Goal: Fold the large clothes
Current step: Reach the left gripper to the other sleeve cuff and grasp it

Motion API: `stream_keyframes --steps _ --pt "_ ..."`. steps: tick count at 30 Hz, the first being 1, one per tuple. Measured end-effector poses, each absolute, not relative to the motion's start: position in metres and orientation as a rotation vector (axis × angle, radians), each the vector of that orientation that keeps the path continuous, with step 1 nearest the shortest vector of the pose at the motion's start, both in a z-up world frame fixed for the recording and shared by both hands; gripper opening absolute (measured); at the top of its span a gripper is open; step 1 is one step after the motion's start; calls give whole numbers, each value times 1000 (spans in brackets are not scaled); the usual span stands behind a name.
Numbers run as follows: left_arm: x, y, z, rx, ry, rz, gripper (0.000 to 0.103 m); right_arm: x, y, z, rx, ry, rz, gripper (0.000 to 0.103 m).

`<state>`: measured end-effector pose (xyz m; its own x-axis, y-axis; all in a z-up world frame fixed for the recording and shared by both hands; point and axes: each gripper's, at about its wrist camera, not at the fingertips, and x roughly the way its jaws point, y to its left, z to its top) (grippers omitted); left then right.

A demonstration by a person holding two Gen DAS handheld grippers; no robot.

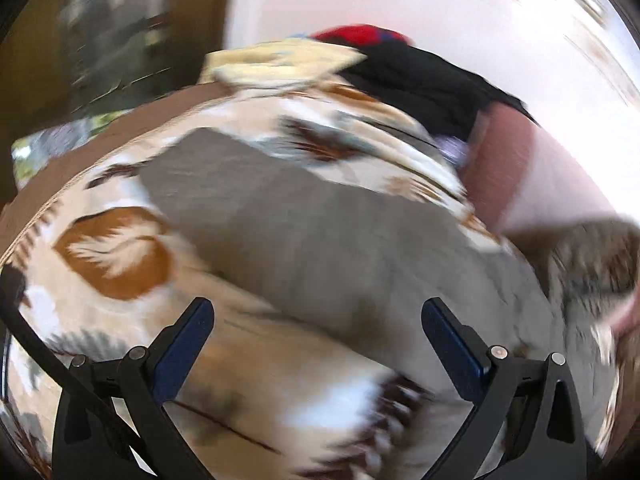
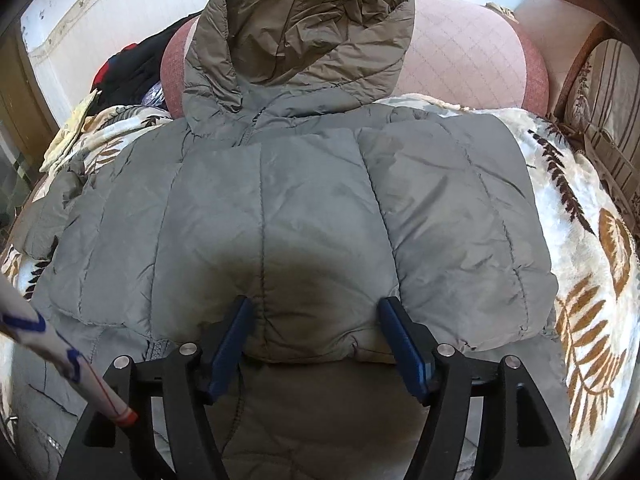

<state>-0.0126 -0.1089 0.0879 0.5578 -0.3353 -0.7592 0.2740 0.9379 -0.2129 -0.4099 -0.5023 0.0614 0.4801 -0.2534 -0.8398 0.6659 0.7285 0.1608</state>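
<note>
A grey quilted hooded jacket [image 2: 304, 208] lies flat on a leaf-patterned blanket [image 2: 592, 280], hood [image 2: 312, 28] resting against a pink headboard. A sleeve is folded across its front. My right gripper [image 2: 316, 312] is open, jaws wide, just above the folded sleeve's cuff edge, holding nothing. In the blurred left wrist view part of the jacket [image 1: 320, 232] lies on the blanket [image 1: 116, 256]. My left gripper [image 1: 316, 312] is open and empty above the blanket, near the jacket's edge.
A pile of black and red clothes [image 2: 128, 68] sits at the bed's far left, also in the left wrist view [image 1: 404, 68]. A pink headboard [image 2: 472, 56] stands behind. A striped cushion [image 2: 604, 92] is at the right. A white and blue rod [image 2: 60, 356] crosses lower left.
</note>
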Motion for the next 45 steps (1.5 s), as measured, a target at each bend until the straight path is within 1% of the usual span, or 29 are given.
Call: stream_keyframes --steps 2,3,4,7,12,18,22,23,24,25,27,28,29,31,33,35,36,38,39,42,43,45 --pt "11 -84 88 -93 909 -318 92 -410 -503 61 520 909 -590 73" --pt "26 -72 88 -109 914 -311 80 -410 -503 61 518 909 -591 73" --pt "41 -60 86 -126 928 -307 75 -409 -502 61 511 909 -592 73" --pt "80 -30 76 -188 973 -289 73 -408 -501 60 501 911 -594 74" --pt "126 8 45 -412 1057 -304 70 -406 -499 58 481 916 -603 76" --pt "151 8 19 -519 1060 -315 68 -407 -499 57 478 914 -603 77" --pt "160 -5 15 -523 1004 -308 67 -408 -499 57 478 913 -604 77" --pt "159 -10 17 -491 993 -292 59 -408 -499 57 478 913 -603 77" --pt "159 -16 18 -442 991 -255 29 -408 -499 58 479 912 -603 77" --pt "158 -17 17 -430 995 -259 14 -408 -499 59 479 910 -604 77" --pt "153 -19 23 -432 977 -275 13 -408 -495 64 460 904 -607 76" --pt "151 -18 28 -428 968 -283 13 -408 -492 72 437 885 -607 71" --pt "148 -18 34 -417 957 -292 13 -409 -488 81 414 859 -606 70" --pt "140 -17 49 -400 935 -304 13 -412 -480 101 355 781 -619 70" --pt "131 -19 65 -390 915 -320 12 -414 -479 107 352 756 -623 70" --pt "121 -24 85 -365 893 -337 12 -410 -484 99 379 785 -606 73" --pt "115 -30 98 -346 878 -350 12 -407 -489 87 393 827 -608 73" --pt "103 -42 121 -317 851 -372 12 -397 -498 55 432 995 -609 73" --pt "94 -51 137 -299 831 -391 12 -399 -500 50 456 998 -601 73" --pt "66 -74 177 -256 783 -440 12 -408 -503 70 498 924 -585 73" --pt "57 -82 190 -246 770 -457 12 -415 -504 82 523 856 -574 73" --pt "38 -98 213 -232 748 -493 12 -424 -505 97 542 794 -562 73"
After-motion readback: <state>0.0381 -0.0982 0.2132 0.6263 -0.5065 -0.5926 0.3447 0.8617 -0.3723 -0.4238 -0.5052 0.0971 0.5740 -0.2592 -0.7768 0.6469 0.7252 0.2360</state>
